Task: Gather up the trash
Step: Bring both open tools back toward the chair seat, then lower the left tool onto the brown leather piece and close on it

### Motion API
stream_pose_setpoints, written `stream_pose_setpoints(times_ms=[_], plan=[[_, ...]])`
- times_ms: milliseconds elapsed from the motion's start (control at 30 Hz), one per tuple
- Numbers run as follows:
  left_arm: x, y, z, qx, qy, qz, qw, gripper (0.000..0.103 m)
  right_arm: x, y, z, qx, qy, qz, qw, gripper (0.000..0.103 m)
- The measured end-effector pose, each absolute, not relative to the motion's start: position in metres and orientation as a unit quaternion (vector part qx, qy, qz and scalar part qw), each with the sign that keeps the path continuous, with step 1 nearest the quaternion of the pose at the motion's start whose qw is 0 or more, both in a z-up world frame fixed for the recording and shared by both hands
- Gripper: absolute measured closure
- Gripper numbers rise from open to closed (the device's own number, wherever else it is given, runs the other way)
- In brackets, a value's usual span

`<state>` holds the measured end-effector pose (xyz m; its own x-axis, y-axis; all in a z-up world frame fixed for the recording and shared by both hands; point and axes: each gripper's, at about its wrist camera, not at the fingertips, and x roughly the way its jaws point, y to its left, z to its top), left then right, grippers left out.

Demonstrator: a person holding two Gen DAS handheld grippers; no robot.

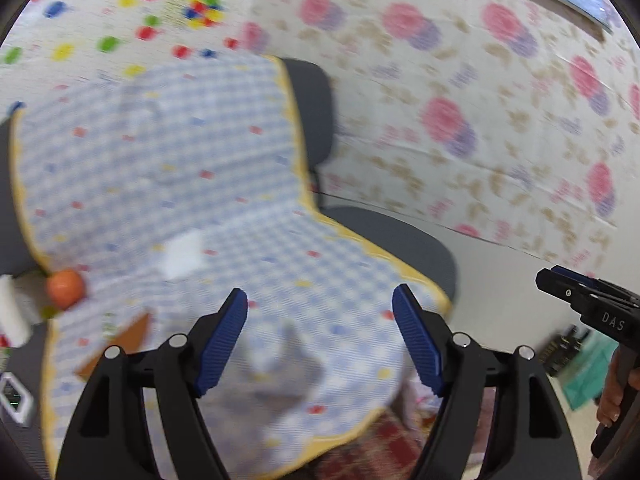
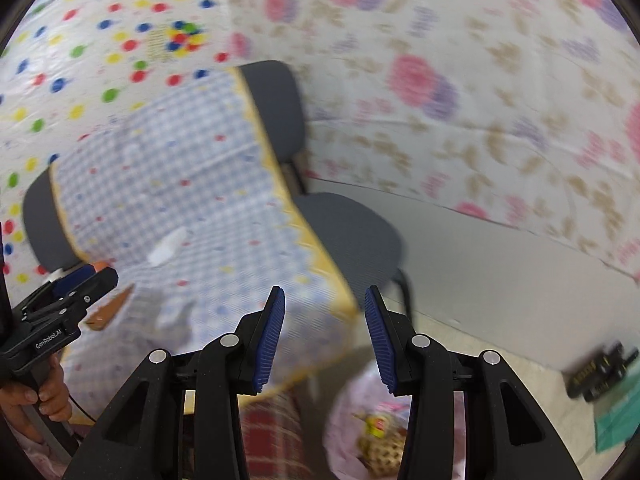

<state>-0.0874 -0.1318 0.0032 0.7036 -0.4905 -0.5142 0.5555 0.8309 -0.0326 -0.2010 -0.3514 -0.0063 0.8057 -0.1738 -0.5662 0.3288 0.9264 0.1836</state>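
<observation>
The left tool is matte black plastic, with two broad arms that each carry triangular cut-outs and round silver screws. Its fingers are faced with ribbed blue pads. The right tool is built the same way: black arms, silver screws, ribbed blue pads. At the lower left of the right wrist view, the left tool's side bears white lettering, "GenRobot.AI". At the right edge of the left wrist view, the right tool's side reads "DAS".

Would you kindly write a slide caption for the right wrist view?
Open right tongs above a pink trash bag, beside a chair draped in checked cloth.
</observation>
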Motion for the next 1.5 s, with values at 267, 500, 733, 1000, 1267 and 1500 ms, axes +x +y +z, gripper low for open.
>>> stream_pose_setpoints(times_ms=[267, 500, 733, 1000, 1267, 1500], plan=[[-0.068, -0.058, 0.035, 0.059, 0.233, -0.179, 0.954, 0.03, -0.131, -0.302, 0.006, 0.11, 0.286, -0.045, 0.951, 0.059], [-0.044, -0.007, 0.035, 0.043, 0.234, -0.112, 0.965, 0.03, -0.082, -0.265, 0.006, 0.08, 0.298, -0.008, 0.951, 0.059], [-0.018, 0.028, 0.007, 0.059, 0.266, -0.077, 0.959, 0.029, -0.048, -0.243, 0.002, 0.067, 0.309, 0.012, 0.949, 0.052], [0.011, 0.051, -0.035, 0.038, 0.312, -0.091, 0.945, 0.019, -0.026, -0.216, -0.016, 0.057, 0.322, 0.02, 0.945, 0.05], [0.032, 0.04, -0.078, 0.084, 0.365, -0.151, 0.915, 0.014, -0.018, -0.215, -0.028, 0.064, 0.339, 0.016, 0.938, 0.049], [0.05, 0.033, -0.095, 0.097, 0.396, -0.164, 0.898, 0.014, -0.012, -0.214, -0.038, 0.069, 0.353, 0.016, 0.933, 0.049]])
